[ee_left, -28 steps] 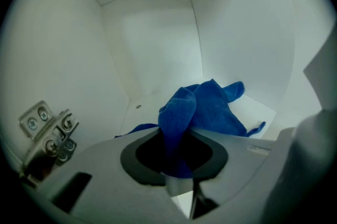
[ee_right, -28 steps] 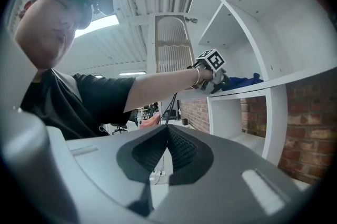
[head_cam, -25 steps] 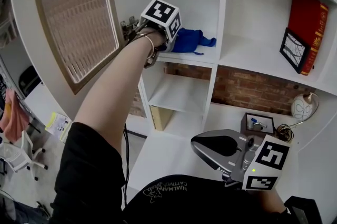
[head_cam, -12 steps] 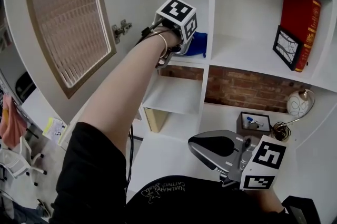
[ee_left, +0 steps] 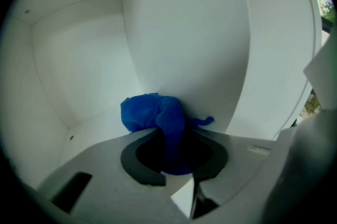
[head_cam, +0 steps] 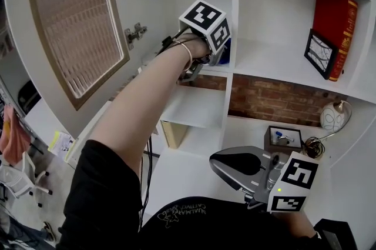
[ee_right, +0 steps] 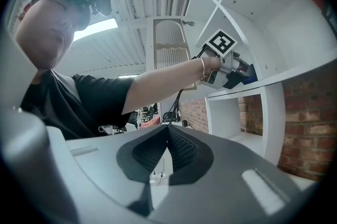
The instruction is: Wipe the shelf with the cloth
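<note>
White cubby shelf unit (head_cam: 234, 13): upper-left compartment in use, its tall cane-panelled white door (head_cam: 70, 25) swung open at the left. Inside it, the left gripper view shows bare board running left to the side wall and back to the rear wall; the right-hand divider is the near edge.

Left gripper (ee_left: 174, 134): jaws clamped on the crumpled blue cloth (ee_left: 150, 112), which rests on the compartment floor hard against the divider.

Right gripper (ee_right: 167, 130): jaws together, nothing between them, held low near the person's torso.

Against 1.0 s ago: the left gripper has travelled right along the board, from mid-compartment to the divider. The right gripper has stayed put.

The head view shows only a sliver of blue behind the marker cube. The right gripper view shows the cloth at the board's front lip.
</note>
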`<state>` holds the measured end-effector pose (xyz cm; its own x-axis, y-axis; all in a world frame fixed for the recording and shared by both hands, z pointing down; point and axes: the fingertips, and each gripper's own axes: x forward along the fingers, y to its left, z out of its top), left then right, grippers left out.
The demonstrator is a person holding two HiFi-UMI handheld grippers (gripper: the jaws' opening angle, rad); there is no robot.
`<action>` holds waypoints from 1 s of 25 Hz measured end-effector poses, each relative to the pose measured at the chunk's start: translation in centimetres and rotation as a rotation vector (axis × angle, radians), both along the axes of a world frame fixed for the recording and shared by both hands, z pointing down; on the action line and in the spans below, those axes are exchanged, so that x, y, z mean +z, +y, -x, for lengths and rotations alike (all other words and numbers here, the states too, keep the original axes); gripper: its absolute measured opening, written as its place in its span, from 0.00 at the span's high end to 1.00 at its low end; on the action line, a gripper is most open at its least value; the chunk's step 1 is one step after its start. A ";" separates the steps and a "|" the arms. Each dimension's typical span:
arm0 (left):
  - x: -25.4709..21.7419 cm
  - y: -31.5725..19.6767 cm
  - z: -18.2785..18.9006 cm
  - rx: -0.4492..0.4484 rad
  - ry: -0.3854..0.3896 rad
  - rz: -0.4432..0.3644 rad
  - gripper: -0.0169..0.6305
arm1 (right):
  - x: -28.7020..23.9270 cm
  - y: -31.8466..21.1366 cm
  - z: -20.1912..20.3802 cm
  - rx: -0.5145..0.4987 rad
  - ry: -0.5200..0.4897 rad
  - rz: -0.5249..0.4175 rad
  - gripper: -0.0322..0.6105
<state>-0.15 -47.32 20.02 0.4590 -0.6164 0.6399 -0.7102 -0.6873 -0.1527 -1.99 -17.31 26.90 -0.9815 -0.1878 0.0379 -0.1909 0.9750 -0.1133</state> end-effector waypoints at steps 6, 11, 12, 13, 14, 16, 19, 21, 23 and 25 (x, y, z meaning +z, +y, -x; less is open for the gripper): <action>-2.4 0.8 0.2 0.049 0.133 -0.179 0.87 | 0.2 0.8 1.1 -0.043 0.026 0.019 0.94; -4.7 0.2 6.9 -0.195 0.178 -0.364 0.87 | 0.1 2.2 2.1 -0.092 0.052 0.025 0.94; -5.0 0.2 8.9 -0.265 0.185 -0.403 0.87 | 0.1 2.4 2.2 -0.101 0.052 0.028 0.94; -5.3 0.3 10.8 -0.333 0.203 -0.446 0.87 | 0.0 2.7 2.4 -0.111 0.052 0.030 0.94; -5.7 0.6 12.5 -0.395 0.228 -0.491 0.86 | -0.1 2.9 2.5 -0.122 0.053 0.030 0.94; -6.3 1.2 15.0 -0.491 0.285 -0.575 0.87 | -0.2 3.4 2.9 -0.145 0.058 0.025 0.94; -6.1 2.2 17.7 -0.632 0.334 -0.637 0.88 | -0.2 4.0 3.0 -0.165 0.053 0.026 0.94; -5.6 2.9 19.5 -0.756 0.347 -0.648 0.88 | -0.4 4.2 2.6 -0.165 0.041 0.039 0.94; -5.1 2.8 20.6 -0.840 0.336 -0.644 0.88 | -0.9 4.2 1.9 -0.167 0.031 0.049 0.94; -4.6 2.0 20.4 -0.849 0.271 -0.645 0.88 | -1.3 4.2 1.1 -0.165 0.020 0.052 0.94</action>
